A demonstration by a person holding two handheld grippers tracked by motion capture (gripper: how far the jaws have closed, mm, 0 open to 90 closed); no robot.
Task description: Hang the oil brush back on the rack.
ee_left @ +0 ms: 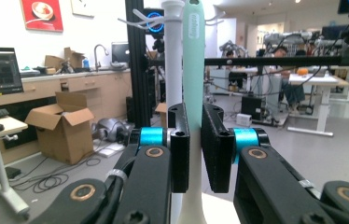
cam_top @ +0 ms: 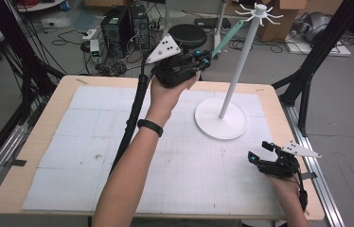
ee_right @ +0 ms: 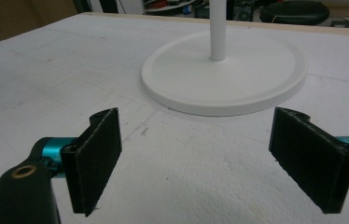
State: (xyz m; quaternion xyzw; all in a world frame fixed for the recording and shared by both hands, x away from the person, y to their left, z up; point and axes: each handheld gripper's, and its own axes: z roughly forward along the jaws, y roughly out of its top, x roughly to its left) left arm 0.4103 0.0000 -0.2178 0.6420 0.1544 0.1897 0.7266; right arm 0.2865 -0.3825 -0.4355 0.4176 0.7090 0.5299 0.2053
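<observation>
While the left hand-held gripper (ee_left: 194, 147) clamps it, the mint-green utensil handle (ee_left: 193, 70) stands long, slim

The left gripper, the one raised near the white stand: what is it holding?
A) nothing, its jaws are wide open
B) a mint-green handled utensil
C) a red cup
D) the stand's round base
B: in the left gripper view the left gripper has its jaws closed on a mint-green utensil handle, raised beside the pole of the white stand.
</observation>
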